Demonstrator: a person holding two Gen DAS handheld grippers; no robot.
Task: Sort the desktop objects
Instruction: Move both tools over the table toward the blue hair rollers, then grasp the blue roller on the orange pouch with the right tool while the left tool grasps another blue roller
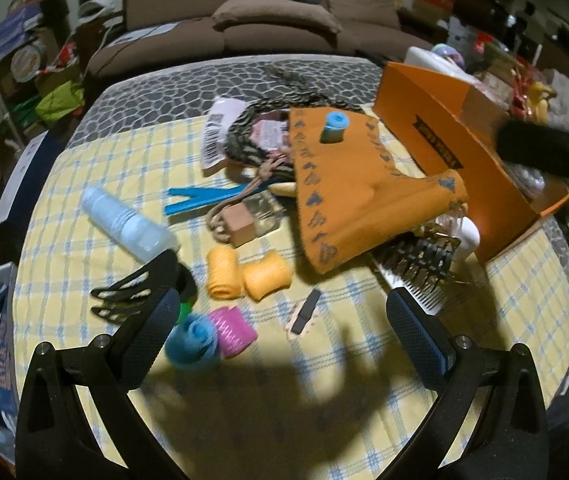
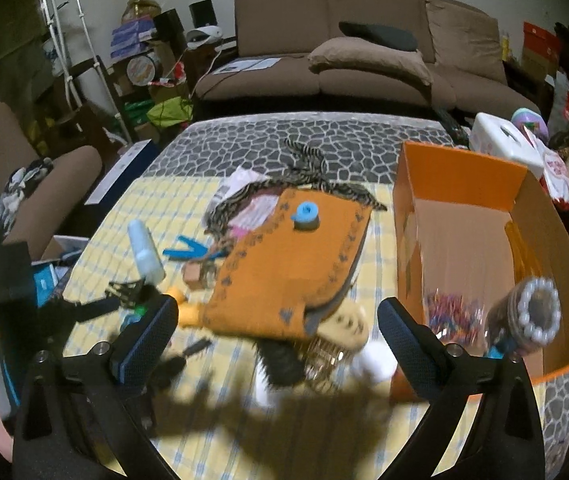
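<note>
**Both grippers empty, fingers wide apart; nearest pick is on the left**

Left gripper [image 1: 280,332] hovers over the near edge of the desk [image 1: 84,184], pitched down, fingers [image 1: 152,336] spread to full width, nothing between them. Right gripper [image 2: 274,344] is the same: fingers [image 2: 146,340] apart, nothing held.

Clutter still loose on the yellow checked cloth: blue hair roller [image 1: 191,338] and pink hair roller [image 1: 233,330] touching each other, two orange hair rollers [image 1: 246,274] just beyond, black claw clip [image 1: 132,294], clear bottle [image 1: 126,222] lying on its side, blue clip [image 1: 200,198], comb [image 1: 412,292], orange pouch [image 1: 356,196] with a small blue roller [image 1: 333,124] on top.

Key relation: the blue/pink pair sits just ahead of the left fingers, close inside the left-hand pad, so off-centre in the opening. The pink roller's long axis seems to run roughly away from the camera; blur makes that uncertain. The left hand is clearly nearer to them; in the right wrist view they are hidden behind its left finger.

Orange cardboard box [image 2: 484,240], open and already holding some things, stands just ahead-right of the right gripper. Judged destination; the right hand is nearer it.

Likely next: shift the left gripper sideways to centre on a roller, then close.
</note>
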